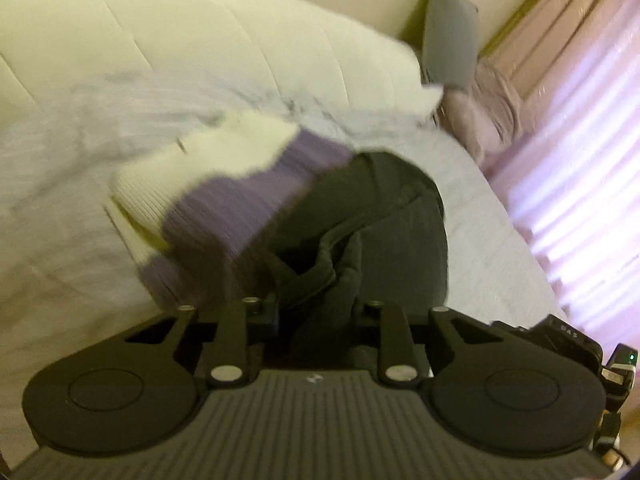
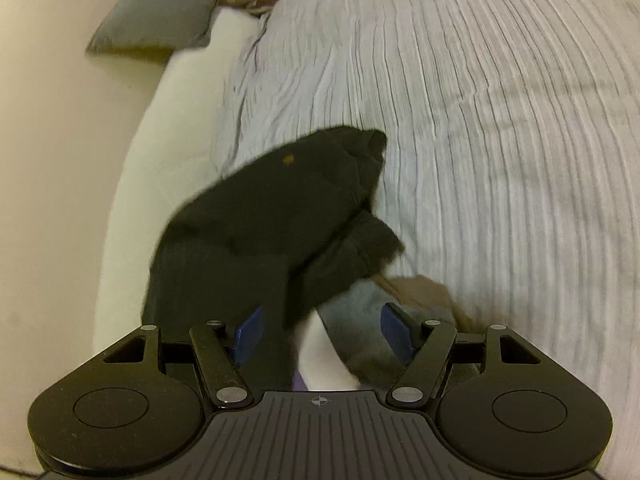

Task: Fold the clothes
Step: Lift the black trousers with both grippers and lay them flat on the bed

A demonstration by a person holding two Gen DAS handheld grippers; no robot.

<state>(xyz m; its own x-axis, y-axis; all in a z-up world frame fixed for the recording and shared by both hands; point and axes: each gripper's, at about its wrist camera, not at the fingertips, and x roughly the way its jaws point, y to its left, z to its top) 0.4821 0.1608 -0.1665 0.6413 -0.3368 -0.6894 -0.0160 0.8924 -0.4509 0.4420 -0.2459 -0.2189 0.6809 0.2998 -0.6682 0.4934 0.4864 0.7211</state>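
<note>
Dark garment (image 1: 384, 216) bunched on grey ribbed bedspread (image 2: 500, 120).
Left gripper (image 1: 316, 308) jaws clenched on its black fabric; right gripper (image 2: 320, 328) jaws released, black cloth draped between them. Purple-and-cream knit (image 1: 224, 184) beside it, blurred.

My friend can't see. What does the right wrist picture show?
A floppy black cloth garment drapes between the wide-open blue pads of the right tool, above a wrinkled pale grey bedspread. A square grey cushion sits far behind.
</note>
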